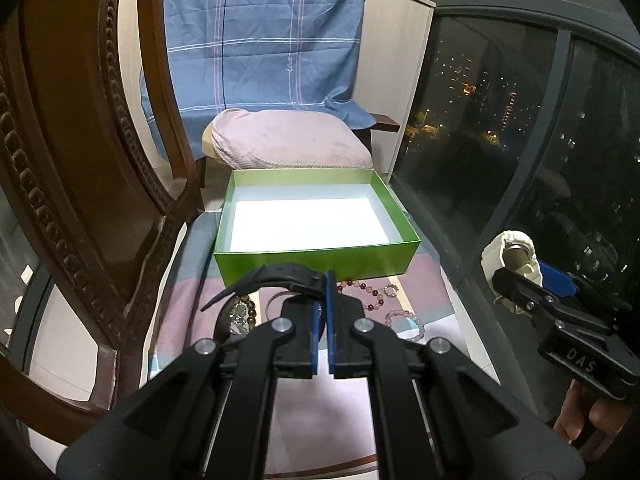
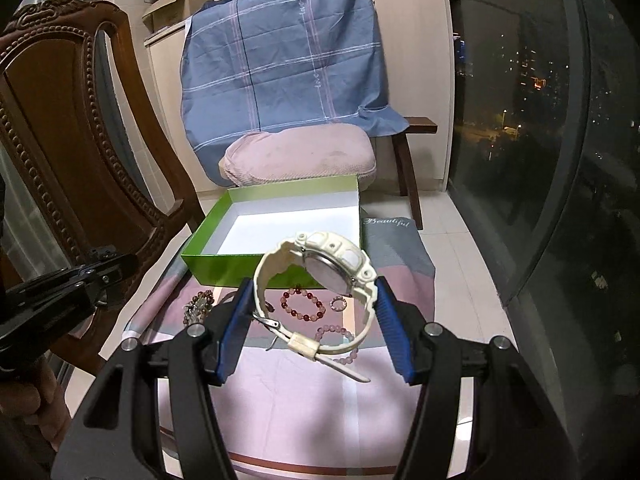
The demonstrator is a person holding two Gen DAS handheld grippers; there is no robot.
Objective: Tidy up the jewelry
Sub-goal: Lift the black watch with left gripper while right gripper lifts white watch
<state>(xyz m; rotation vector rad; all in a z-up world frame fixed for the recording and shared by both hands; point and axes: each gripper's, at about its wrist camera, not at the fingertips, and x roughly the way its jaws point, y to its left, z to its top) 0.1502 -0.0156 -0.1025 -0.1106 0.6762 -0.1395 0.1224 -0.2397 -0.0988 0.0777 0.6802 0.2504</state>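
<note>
My left gripper (image 1: 323,280) is shut on a black watch (image 1: 276,280), held just in front of the open green box (image 1: 316,260), whose white inside is bare. My right gripper (image 2: 316,296) is shut on a cream white watch (image 2: 332,272), held above the cloth near the box (image 2: 240,268); it also shows in the left wrist view (image 1: 514,256). On the cloth lie a dark red bead bracelet (image 2: 302,303), a pale pink bead bracelet (image 2: 340,336), a small ring (image 2: 338,303) and a brown and green bead bracelet (image 2: 198,304).
A pink and grey cloth (image 2: 288,400) covers the floor. A carved wooden chair (image 2: 72,152) stands at the left. Behind the box are a pink cushion (image 2: 300,156) and a blue checked sheet (image 2: 280,64). A dark window (image 2: 540,140) runs along the right.
</note>
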